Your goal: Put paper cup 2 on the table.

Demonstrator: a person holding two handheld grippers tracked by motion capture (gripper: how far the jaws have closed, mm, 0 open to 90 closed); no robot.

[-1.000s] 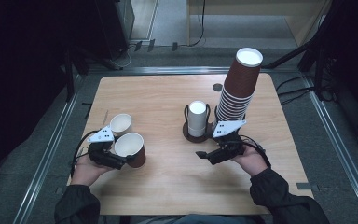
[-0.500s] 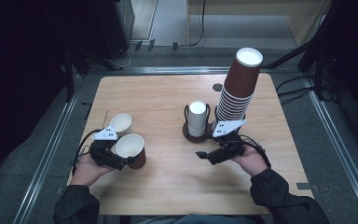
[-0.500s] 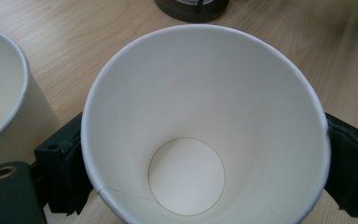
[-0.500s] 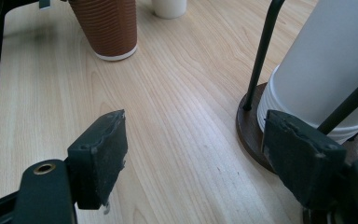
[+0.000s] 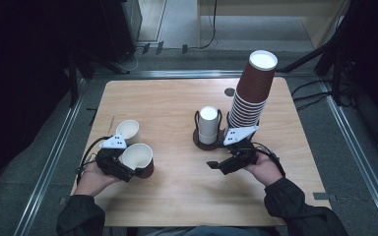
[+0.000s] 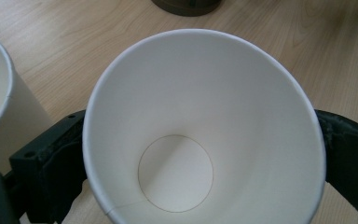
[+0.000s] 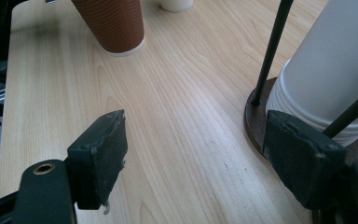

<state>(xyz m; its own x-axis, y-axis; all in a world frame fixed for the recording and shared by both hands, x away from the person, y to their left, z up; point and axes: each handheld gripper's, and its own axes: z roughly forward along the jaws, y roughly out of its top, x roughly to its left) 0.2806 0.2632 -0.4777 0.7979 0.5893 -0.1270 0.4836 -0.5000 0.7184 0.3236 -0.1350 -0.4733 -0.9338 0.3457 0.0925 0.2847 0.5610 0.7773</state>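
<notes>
The person wears a dark long-sleeved jacket; the left sleeve [image 5: 78,216] and right sleeve [image 5: 300,209] end in gathered cuffs at the wrists. Each hand carries a black two-jaw tool: the left tool [image 5: 128,167] and the right tool [image 5: 225,164] each bear a pale grey three-cornered plate on top and trail a thin black cable. The right tool's jaws are matte black blocks with worn, roughened pads [image 7: 103,149], and a brass-coloured ringed hole sits at one jaw's base.

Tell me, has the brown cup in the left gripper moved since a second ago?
Yes, slightly. The brown cup has slid a little toward the person, away from the white cup beside it. The left gripper has just been opening its jaws around it.
</notes>
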